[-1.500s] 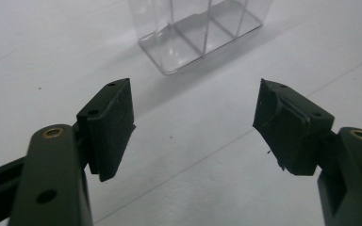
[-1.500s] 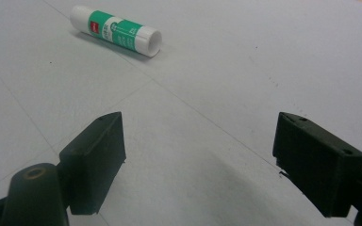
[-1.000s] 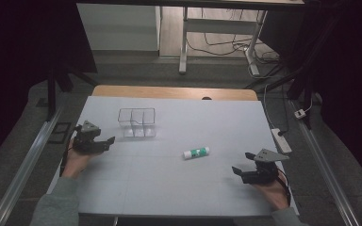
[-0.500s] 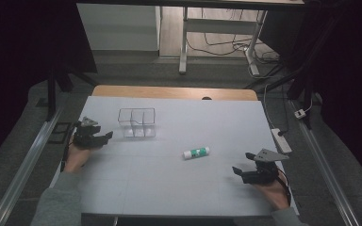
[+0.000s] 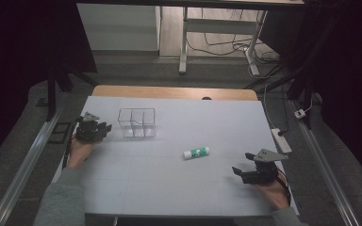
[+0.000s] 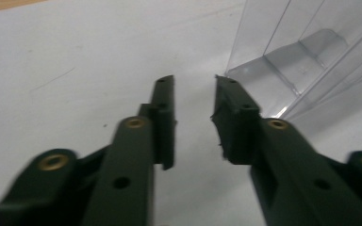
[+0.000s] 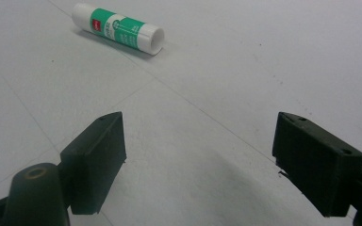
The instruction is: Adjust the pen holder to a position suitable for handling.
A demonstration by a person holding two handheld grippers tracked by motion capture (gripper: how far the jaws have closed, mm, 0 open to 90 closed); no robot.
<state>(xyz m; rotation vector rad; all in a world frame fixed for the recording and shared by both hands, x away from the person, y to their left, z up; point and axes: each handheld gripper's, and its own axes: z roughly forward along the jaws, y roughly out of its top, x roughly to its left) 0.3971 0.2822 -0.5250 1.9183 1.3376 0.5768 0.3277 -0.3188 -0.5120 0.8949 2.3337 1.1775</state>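
Left tool (image 5: 104, 128), jaws just closing, gap narrow and empty, beside the clear organizer (image 5: 137, 123) at ten o'clock. Right tool (image 5: 240, 172) wide apart; glue stick (image 5: 196, 152) mid-tabletop (image 5: 169, 188), open space around it.

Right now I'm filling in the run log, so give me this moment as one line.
left gripper: jaws just closing, nothing between, beside clear box | right gripper: open, empty | glue stick: lying on table, untouched

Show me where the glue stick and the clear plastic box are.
glue stick (image 5: 196, 152), high view, middle of its green label.
clear plastic box (image 5: 136, 123), high view, its middle compartment wall.
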